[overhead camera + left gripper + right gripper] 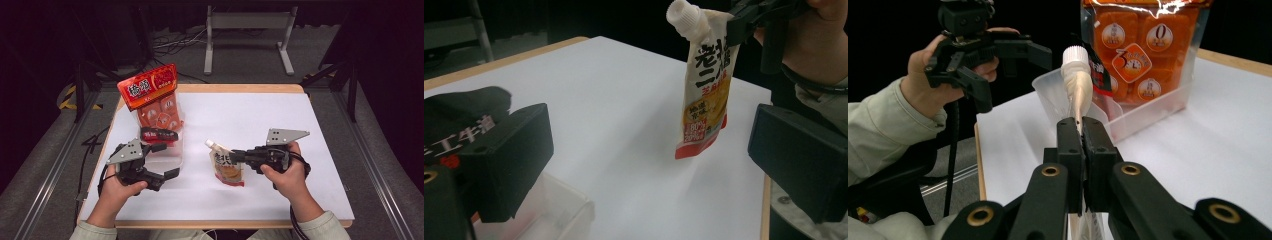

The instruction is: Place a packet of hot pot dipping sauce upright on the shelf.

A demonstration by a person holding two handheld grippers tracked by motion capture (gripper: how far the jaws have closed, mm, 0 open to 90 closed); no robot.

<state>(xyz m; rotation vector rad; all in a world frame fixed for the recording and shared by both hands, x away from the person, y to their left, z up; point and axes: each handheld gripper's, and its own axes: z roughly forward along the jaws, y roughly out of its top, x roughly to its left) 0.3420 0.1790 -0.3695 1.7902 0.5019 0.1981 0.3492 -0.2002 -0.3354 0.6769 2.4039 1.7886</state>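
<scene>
A white spouted pouch [227,167] with yellow and red print hangs upright just above the table, and my right gripper [236,156] is shut on its upper edge beside the cap. In the right gripper view the jaws [1082,150] pinch the pouch's edge [1078,95] below the white cap. My left gripper [165,161] stands open at the near end of the clear bin [170,157], nothing between its fingers. In the left gripper view the pouch [706,85] hangs ahead of the open left gripper [649,150].
The clear plastic bin [1148,107] at the table's left holds a tall orange snack bag [156,97] standing upright and a small black packet [159,134]. A white sheet [250,120] covers the wooden table. A metal stand [247,35] is on the floor beyond.
</scene>
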